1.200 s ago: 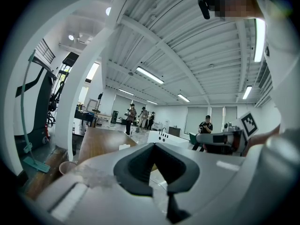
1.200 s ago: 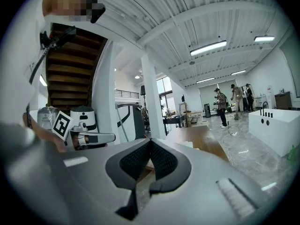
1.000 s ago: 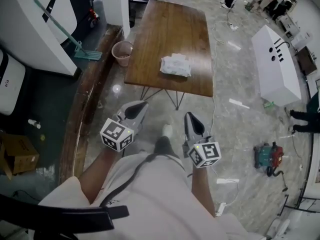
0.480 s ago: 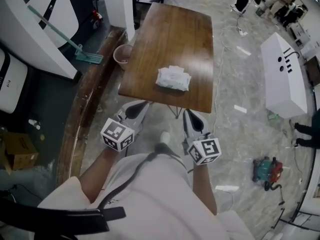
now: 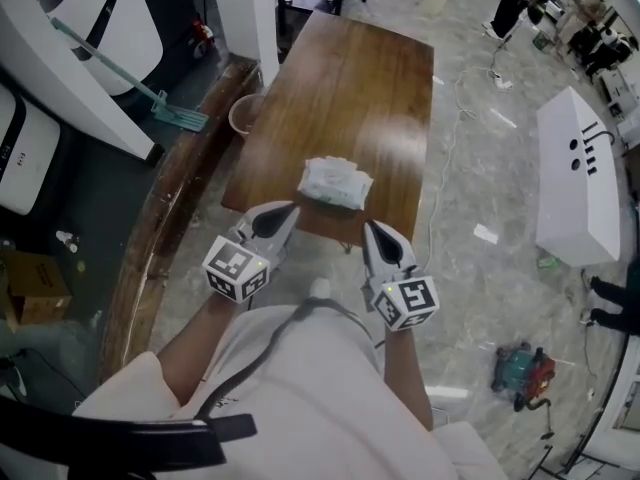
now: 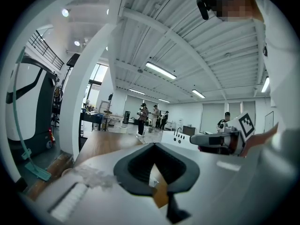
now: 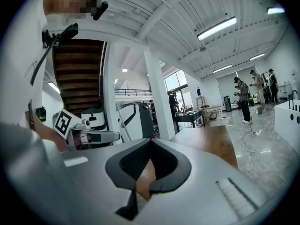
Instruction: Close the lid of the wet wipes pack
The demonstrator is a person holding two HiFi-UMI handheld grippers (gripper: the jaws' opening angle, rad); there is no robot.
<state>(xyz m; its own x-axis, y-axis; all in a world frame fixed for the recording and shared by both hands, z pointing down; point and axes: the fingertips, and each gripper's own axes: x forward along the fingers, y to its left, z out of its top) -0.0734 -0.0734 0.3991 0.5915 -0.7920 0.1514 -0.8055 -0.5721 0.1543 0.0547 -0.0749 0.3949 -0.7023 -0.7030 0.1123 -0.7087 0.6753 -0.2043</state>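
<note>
The white wet wipes pack (image 5: 335, 183) lies near the front edge of the long wooden table (image 5: 345, 78); whether its lid is up I cannot tell from here. My left gripper (image 5: 289, 208) is held at the table's near edge, just left of and short of the pack, its jaws shut and empty. My right gripper (image 5: 377, 232) hovers a little to the pack's right, off the table edge, tapered to a point, shut with nothing in it. Each gripper view looks level along the tabletop (image 7: 206, 142), and the pack is mostly hidden behind the jaws.
A pink bin (image 5: 243, 113) and a green mop (image 5: 150, 93) stand left of the table by a white column (image 5: 250, 8). A white cabinet (image 5: 580, 168) and a teal tool (image 5: 520, 373) are on the marble floor at right. People stand far off.
The table and pack have come much nearer in the head view. Both grippers moved forward together up to the table's near edge, still shut.
</note>
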